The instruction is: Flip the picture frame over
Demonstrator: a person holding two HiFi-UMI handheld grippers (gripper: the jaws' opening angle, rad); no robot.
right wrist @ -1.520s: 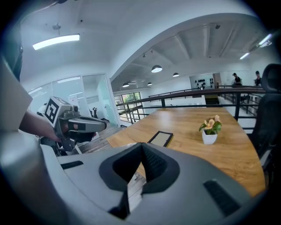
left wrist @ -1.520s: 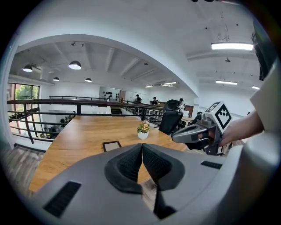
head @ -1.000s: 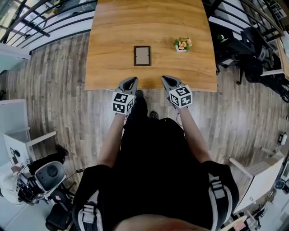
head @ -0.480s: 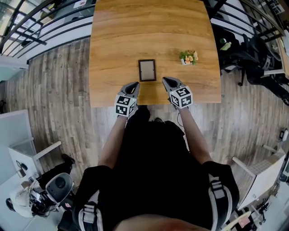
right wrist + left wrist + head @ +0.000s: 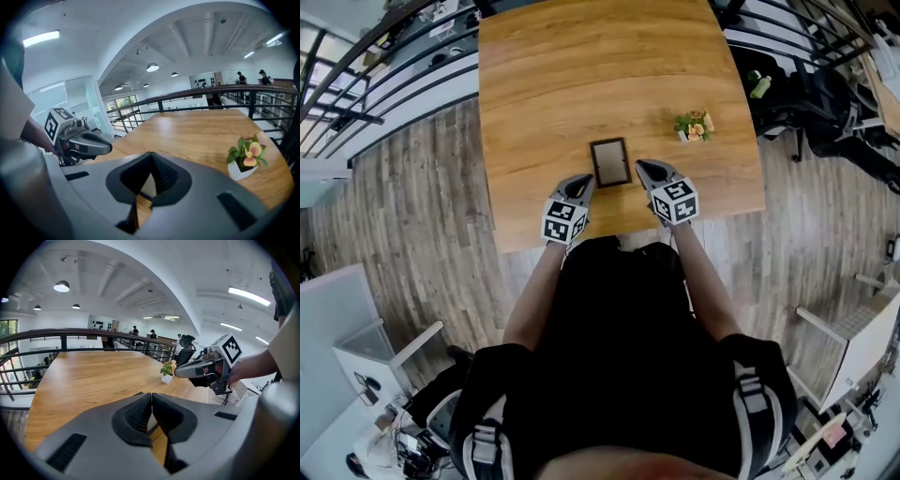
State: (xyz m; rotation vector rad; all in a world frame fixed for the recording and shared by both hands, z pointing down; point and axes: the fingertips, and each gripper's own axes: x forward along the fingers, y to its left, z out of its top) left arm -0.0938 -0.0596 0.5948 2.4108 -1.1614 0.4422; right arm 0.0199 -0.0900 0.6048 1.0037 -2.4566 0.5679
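Both left tongs (image 5: 580, 179) and right tongs (image 5: 643, 166) hover pressed together above wooden table (image 5: 581, 75) on plank floor (image 5: 412, 187).

Here's the picture frame (image 5: 610, 162): small, dark-edged, with a pale tan panel inside. It's lying flat on the wooden table (image 5: 553, 84), long sides running away from the near edge, slightly askew, close to that edge.

1 wooden table (image 5: 581, 75) carries 1 picture frame (image 5: 610, 161) and 1 potted plant (image 5: 694, 126). There are 2 grippers: 1 left gripper (image 5: 579, 180) and 1 right gripper (image 5: 643, 167). 2 people (image 5: 240, 75) show far off.
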